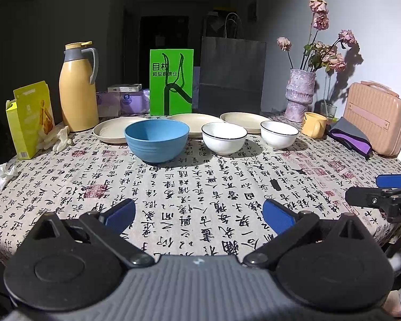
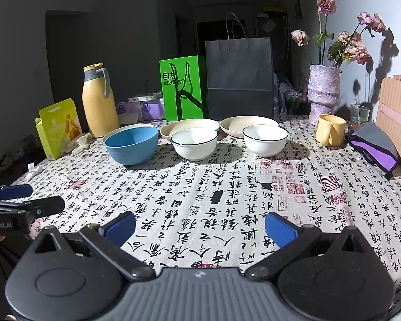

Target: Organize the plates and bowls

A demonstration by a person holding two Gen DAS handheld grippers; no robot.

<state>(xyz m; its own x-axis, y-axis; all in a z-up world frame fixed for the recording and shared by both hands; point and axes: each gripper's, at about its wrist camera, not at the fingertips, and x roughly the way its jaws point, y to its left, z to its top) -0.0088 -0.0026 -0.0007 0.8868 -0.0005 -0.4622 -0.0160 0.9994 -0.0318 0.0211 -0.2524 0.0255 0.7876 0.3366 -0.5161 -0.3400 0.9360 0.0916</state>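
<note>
**Bowls and plates lined up, both tongs empty**

My left gripper point(image 1: 199, 215) hovers spread wide over the cloth point(image 1: 200, 187), grasping nothing. Ahead, left to right: blue bowl point(image 1: 156, 139), white bowl point(image 1: 224, 137), second white bowl point(image 1: 279, 133). Three plates point(image 1: 192, 120) sit behind (the leftmost possibly touching the blue bowl). My right gripper point(image 2: 200, 227) is likewise spread and empty.

Yellow thermos point(image 1: 78, 88), green bag point(image 1: 171, 81), possibly glasses pouch point(image 1: 350, 136)
</note>
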